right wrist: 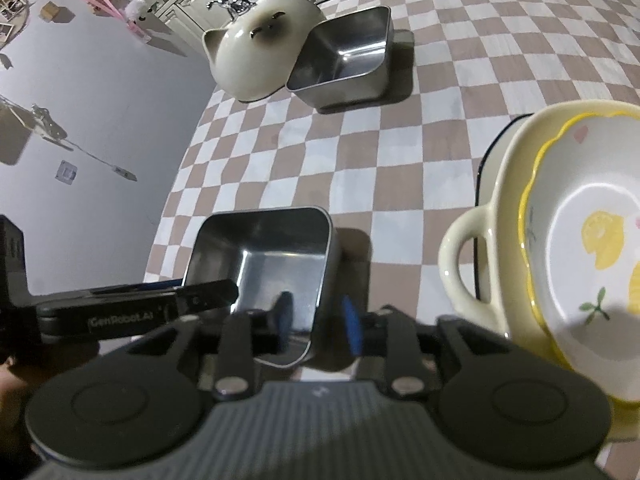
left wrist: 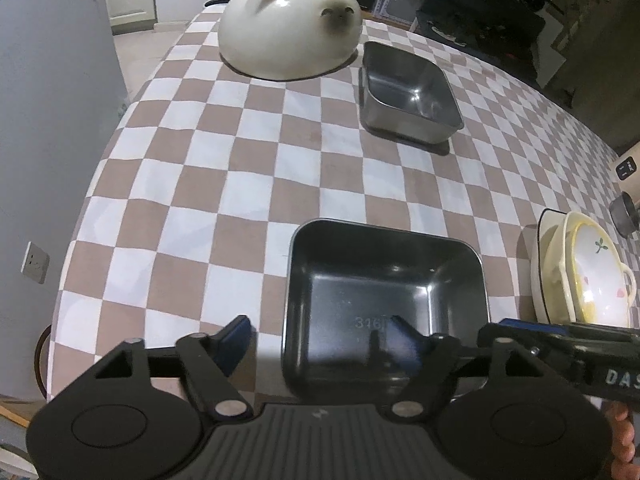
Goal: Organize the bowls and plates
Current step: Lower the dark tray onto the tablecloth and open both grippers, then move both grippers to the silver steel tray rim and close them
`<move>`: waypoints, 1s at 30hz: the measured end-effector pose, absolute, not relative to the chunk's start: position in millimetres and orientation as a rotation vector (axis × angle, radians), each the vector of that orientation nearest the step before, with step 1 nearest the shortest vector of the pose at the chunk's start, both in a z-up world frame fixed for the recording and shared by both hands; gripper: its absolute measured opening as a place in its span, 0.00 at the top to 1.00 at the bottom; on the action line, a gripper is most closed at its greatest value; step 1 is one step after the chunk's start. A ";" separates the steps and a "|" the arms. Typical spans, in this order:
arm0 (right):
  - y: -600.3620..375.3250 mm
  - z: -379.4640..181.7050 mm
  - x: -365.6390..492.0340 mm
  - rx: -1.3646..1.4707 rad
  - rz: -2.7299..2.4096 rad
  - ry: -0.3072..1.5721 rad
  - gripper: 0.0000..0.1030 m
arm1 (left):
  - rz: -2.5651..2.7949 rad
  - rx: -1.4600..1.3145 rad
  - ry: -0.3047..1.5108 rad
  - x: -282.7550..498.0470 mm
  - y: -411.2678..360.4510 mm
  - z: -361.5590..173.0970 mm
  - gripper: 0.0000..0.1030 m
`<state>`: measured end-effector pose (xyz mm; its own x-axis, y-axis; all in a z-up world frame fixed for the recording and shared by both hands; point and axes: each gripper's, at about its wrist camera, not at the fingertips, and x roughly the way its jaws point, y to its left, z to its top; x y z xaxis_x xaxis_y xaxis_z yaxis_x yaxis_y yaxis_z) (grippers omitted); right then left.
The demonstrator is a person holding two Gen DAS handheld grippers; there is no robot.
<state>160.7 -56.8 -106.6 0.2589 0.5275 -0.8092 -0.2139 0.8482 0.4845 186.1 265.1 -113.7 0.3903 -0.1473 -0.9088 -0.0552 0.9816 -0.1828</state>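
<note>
A near steel square bowl [left wrist: 384, 300] [right wrist: 264, 268] sits on the checkered tablecloth. My left gripper [left wrist: 320, 336] is open, its fingers straddling the bowl's left wall. My right gripper [right wrist: 318, 324] is open, one finger inside the bowl and one outside its right wall. A second steel square bowl [left wrist: 408, 88] [right wrist: 344, 60] stands farther back, next to an upturned cat-shaped ceramic bowl [left wrist: 288, 24] [right wrist: 256, 56]. A stack of ceramic dishes, a lemon-print bowl [right wrist: 588, 248] [left wrist: 596, 272] on top of a cream handled dish [right wrist: 472, 264], stands at the right.
The checkered tablecloth [left wrist: 224, 184] covers the table. Its left edge drops off toward a grey wall [left wrist: 48, 100]. A dark small object [left wrist: 624, 216] lies beyond the dish stack. Clutter lies behind the table's far edge.
</note>
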 end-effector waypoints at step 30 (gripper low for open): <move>-141.8 -0.4 194.1 0.385 0.591 0.856 0.00 | 0.029 -0.261 0.739 188.8 225.6 -14.4 0.00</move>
